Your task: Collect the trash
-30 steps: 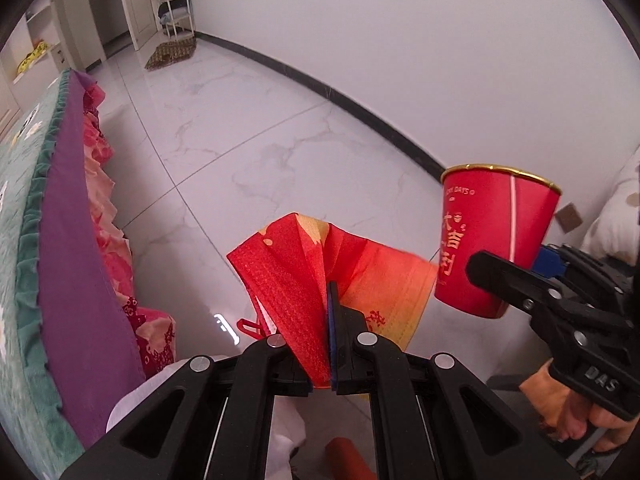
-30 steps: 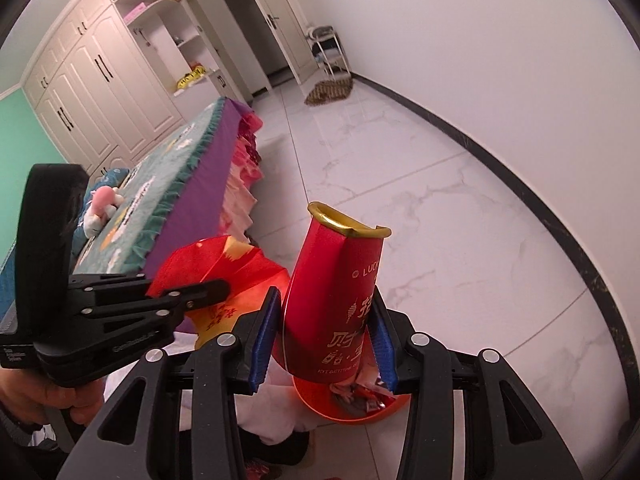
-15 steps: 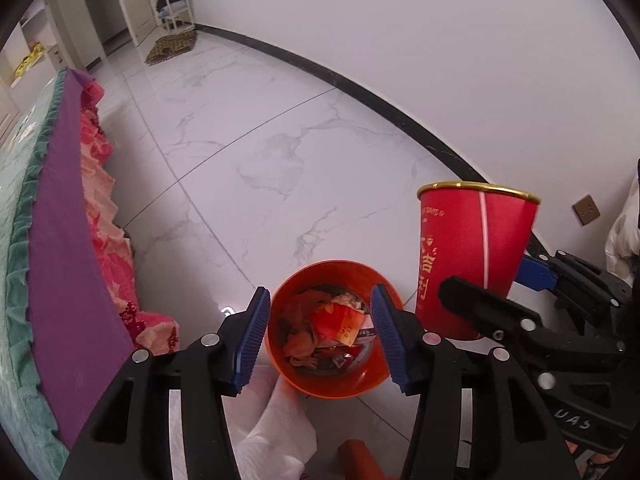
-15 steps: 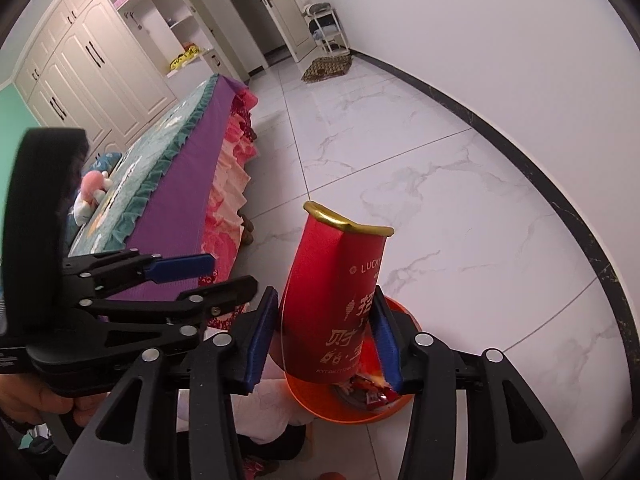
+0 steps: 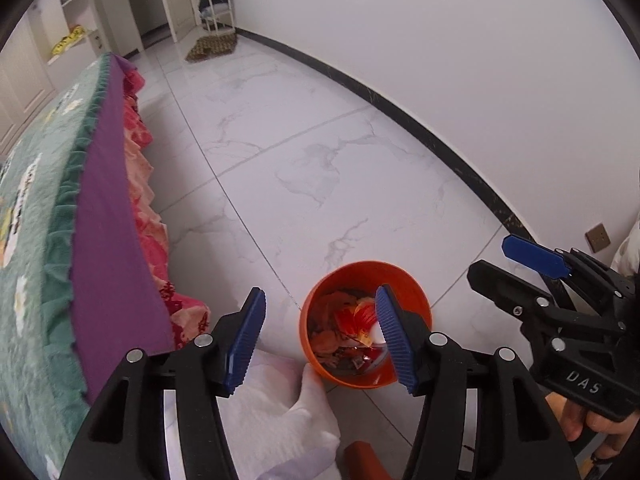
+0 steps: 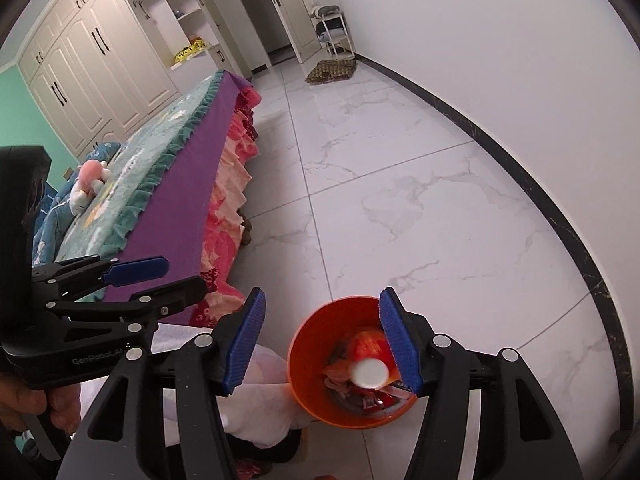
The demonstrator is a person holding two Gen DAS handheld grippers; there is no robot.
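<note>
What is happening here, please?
A person is collecting trash with a hand-held gripper in each hand. Both the left hand-held gripper and the right hand-held gripper are open and hold nothing. Below them, an orange bin stands on the white tile floor beside the bed. A red paper cup and wrappers lie inside it.

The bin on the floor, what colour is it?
Orange. The bin shows best in the right wrist view, with red wrappers and a cup inside.
</note>
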